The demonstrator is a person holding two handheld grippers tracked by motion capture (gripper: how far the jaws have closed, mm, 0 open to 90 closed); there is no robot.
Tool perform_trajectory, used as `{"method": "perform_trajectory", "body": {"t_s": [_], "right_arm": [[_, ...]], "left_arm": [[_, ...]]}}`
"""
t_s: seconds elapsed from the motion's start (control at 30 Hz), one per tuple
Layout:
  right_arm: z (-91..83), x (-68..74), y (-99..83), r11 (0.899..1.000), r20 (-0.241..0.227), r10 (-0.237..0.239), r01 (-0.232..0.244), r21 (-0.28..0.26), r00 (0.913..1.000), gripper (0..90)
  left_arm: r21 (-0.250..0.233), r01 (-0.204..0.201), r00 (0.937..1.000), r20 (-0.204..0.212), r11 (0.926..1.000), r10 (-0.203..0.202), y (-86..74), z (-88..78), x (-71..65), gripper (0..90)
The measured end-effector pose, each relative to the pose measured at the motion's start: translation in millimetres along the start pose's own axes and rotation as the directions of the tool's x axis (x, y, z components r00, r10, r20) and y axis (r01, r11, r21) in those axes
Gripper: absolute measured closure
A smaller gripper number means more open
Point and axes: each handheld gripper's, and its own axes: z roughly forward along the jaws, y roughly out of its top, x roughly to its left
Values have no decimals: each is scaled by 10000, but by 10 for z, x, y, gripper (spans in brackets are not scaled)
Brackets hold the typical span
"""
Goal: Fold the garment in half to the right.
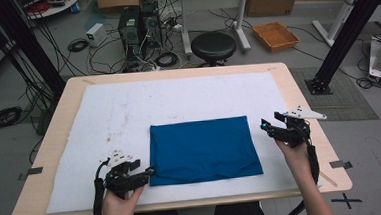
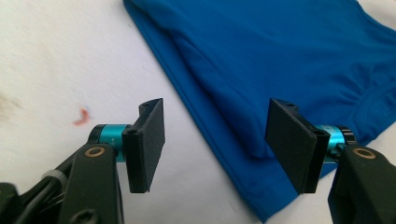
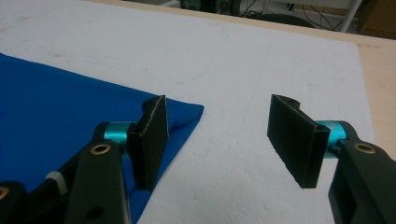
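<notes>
A blue cloth [image 1: 203,149], folded into a rectangle, lies flat on the white mat [image 1: 128,106] toward the near side of the table. My left gripper [image 1: 150,170] sits at the cloth's near left corner, held by a hand from below. In the left gripper view its jaws [image 2: 217,140] stand open, with the hemmed edge of the blue cloth [image 2: 280,56] running between them, untouched by the pads. My right gripper [image 1: 265,128] hovers open just off the cloth's far right corner. In the right gripper view that corner of the cloth [image 3: 187,112] lies beside the left pad [image 3: 150,140].
The mat covers most of a light wooden table [image 1: 54,131] and carries faint stains. Beyond the far edge, on the floor, stand a black stool [image 1: 213,46], computer cases with cables [image 1: 138,28] and an orange tray [image 1: 276,35]. Black frame posts rise at both sides.
</notes>
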Motion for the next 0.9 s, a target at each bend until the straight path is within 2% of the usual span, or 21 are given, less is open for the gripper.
{"method": "perform_trajectory", "body": {"t_s": [0.13,0.23,0.4,0.63,0.73,0.9], "right_arm": [[-4,1,-2,10000,-13,4,-4,-20,10000,384],[-7,4,-7,10000,-5,-18,18,-6,10000,384],[-14,0,-9,10000,2,-32,32,-58,10000,384],[4,39,-1,9999,-59,-115,115,-47,9999,384],[10,59,4,9998,-83,-167,167,-49,9998,385],[15,129,43,9996,-187,-256,254,-106,9995,385]], "left_arm": [[142,178,9998,-59,9997,-178,-41,74,-68,408],[284,83,9998,-187,9996,-78,-57,106,-97,453],[228,-19,9988,-489,9997,30,-65,119,-119,517],[183,-317,9952,-923,9993,332,-74,152,-209,537],[149,-443,9942,-973,9989,456,-79,163,-233,597],[220,-404,9958,-808,9989,421,-64,192,-279,763]]}}
